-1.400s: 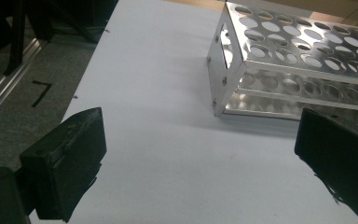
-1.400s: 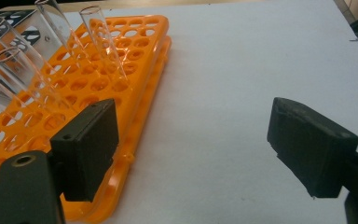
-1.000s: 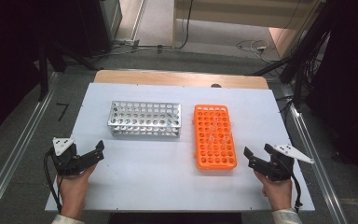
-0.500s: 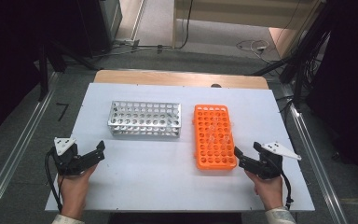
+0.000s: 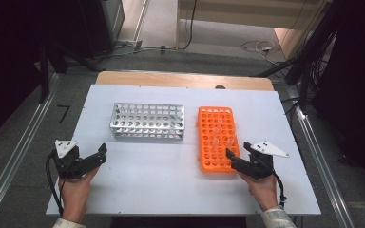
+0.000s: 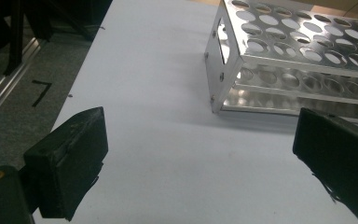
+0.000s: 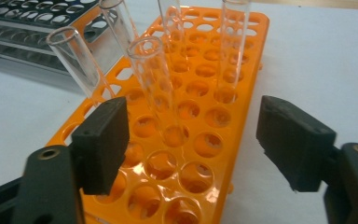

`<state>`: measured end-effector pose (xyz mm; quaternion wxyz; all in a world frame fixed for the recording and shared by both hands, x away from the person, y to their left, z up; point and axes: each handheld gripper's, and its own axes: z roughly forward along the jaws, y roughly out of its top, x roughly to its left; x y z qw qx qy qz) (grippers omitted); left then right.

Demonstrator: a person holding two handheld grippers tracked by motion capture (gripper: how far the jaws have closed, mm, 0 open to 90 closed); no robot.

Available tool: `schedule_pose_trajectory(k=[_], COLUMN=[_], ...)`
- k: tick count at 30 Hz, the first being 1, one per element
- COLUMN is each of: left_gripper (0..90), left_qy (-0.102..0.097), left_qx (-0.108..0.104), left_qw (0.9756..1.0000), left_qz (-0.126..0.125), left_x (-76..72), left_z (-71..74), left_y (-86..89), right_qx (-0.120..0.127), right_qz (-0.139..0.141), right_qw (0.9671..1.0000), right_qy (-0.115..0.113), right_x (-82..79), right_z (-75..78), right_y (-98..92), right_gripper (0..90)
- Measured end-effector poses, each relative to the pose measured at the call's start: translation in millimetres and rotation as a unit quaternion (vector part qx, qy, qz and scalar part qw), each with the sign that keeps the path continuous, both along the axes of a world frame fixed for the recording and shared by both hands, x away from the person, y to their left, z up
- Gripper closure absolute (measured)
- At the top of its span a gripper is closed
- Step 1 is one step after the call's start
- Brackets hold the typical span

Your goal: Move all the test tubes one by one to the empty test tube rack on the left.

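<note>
While upright in orange rack (image 7: 223, 93) | glass tubes (image 7: 156, 88) lean slightly.

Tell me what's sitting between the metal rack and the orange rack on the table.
Nothing: in the high view, a bare strip of white table separates the metal rack from the orange rack.

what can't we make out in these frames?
- Clear tubes in the orange rack: too small and see-through in the high view to count; tops cut by the upper edge of the right gripper view.
- Metal rack: far end cut by the right edge of the left gripper view.
- Right gripper: jaws have just been closing, pads apart with a tube between; contact can't be told.
- Left gripper: open over bare table.
</note>
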<state>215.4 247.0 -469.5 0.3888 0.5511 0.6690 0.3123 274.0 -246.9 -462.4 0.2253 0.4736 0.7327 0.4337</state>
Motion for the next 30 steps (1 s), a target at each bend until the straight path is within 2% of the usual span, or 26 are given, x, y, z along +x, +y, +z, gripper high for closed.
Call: schedule_pose_trajectory(k=[5, 11, 19, 25, 30], left_gripper=[3.4, 3.3, 3.4, 3.4, 3.4], left_qy=[0.001, 0.000, 0.003, 0.001, 0.002], left_qx=[0.001, 0.000, -0.001, -0.001, 0.000], left_qw=[1.0000, 1.0000, 1.0000, 1.0000, 1.0000], left_qz=[-0.001, -0.001, -0.002, -0.001, -0.004], left_x=[-0.3, -0.3, -0.6, -0.9, -0.7], left_z=[0.0, 0.1, 0.0, 0.3, 0.2], left_y=[0.0, 0.4, 1.1, 0.5, 0.4], right_qx=[-0.001, -0.026, -0.047, -0.057, -0.063], right_qz=[0.010, 0.020, 0.017, 0.017, 0.014], right_qw=[1.0000, 0.9994, 0.9986, 0.9981, 0.9977], right_qy=[0.000, -0.007, -0.017, -0.017, -0.021], right_x=[2.6, 4.3, 3.9, 4.5, 4.2], right_z=[-1.0, -5.6, -9.0, -10.9, -11.5], right_y=[6.0, 15.3, 21.1, 24.0, 24.3], right_gripper=[33.5, 45.9, 61.8, 69.7, 72.5])
